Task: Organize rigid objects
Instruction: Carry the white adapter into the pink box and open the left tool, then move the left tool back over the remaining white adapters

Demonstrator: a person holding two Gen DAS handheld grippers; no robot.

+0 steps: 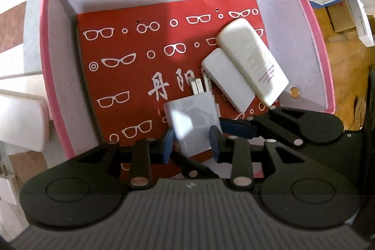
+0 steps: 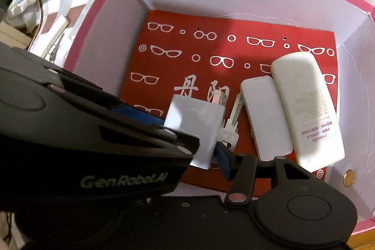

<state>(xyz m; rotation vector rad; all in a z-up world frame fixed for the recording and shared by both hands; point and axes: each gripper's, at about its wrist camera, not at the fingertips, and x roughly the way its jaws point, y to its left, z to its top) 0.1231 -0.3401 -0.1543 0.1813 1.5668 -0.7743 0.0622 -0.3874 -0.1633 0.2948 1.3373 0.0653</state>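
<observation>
We see a pink box (image 1: 311, 22) lined with a red glasses-print card (image 1: 131, 76). Left gripper (image 1: 192, 144) straddles the white charger (image 1: 194, 125) inside, pads beside it, contact unclear. Key (image 2: 230, 123), slim white bar (image 1: 228, 81) and remote (image 1: 253, 60) lie right. Right gripper (image 1: 236, 125) part open, empty.

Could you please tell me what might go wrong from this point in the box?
1. The charger sits tilted between the left gripper's jaws, right over the key. Set down here, it may land on the key and tip.
2. The right gripper crowds the same spot, so the two could knock together or nudge the charger.
</observation>
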